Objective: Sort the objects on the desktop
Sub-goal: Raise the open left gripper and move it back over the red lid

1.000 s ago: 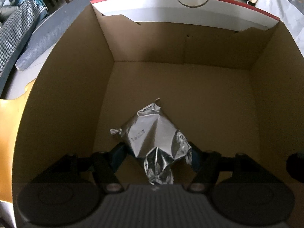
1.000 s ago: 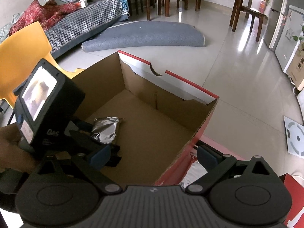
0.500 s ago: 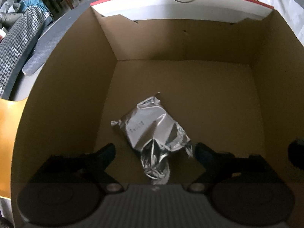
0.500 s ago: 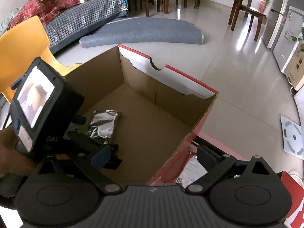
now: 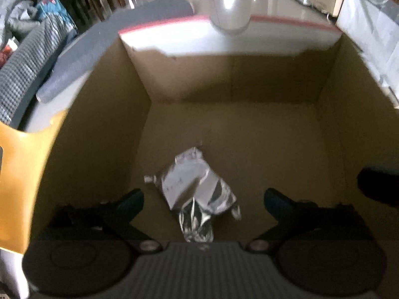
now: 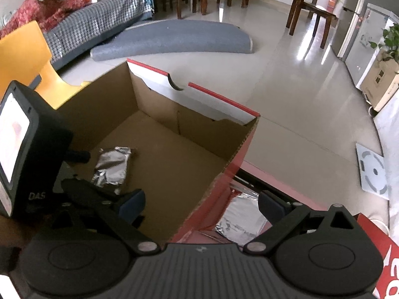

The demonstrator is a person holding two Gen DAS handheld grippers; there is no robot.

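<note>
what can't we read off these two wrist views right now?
- Near end of the foil pouch, left wrist view: covered by the left tool's body.
- Print on the pouch: blurred, too small.
- Second foil pouch outside the cardboard box, right wrist view: partly hidden by the box wall and the right tool.
- Surface under the box: not visible in either view.

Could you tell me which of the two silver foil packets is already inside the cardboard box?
The crumpled foil packet on the cardboard box floor, near the left gripper. The other foil packet lies outside, beside the box's red wall.
</note>
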